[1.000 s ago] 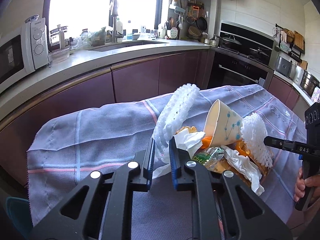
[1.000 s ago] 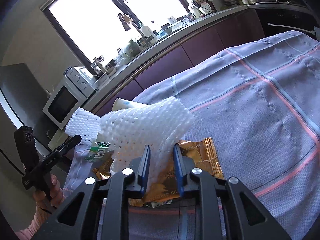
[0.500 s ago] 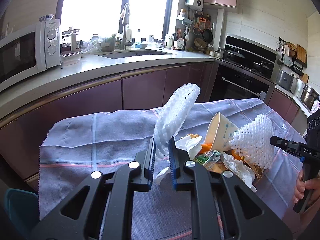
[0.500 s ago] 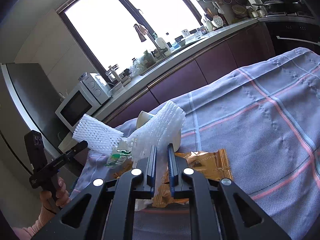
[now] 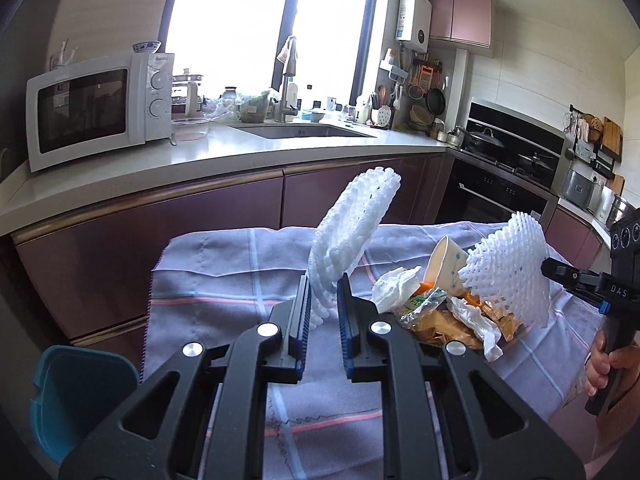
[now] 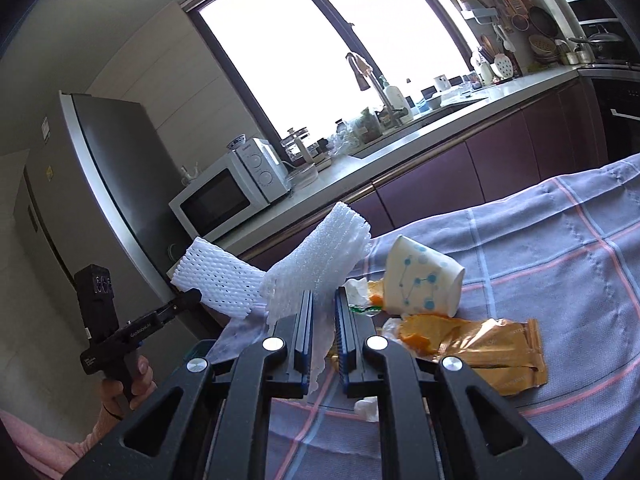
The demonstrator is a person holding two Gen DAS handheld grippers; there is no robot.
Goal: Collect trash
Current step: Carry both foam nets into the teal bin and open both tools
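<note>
The checked tablecloth [image 5: 224,276] is lying bare left of the trash pile [image 5: 440,312]; a blue bin [image 5: 76,392] is sitting beyond its left edge. Left gripper [image 5: 323,300] is clamping one foam net [image 5: 352,228]; right gripper [image 6: 323,308] is clamping another foam net [image 6: 320,264], both raised.

Microwave [image 5: 96,108] on counter [image 5: 224,148]; fridge [image 6: 100,184] alongside.
</note>
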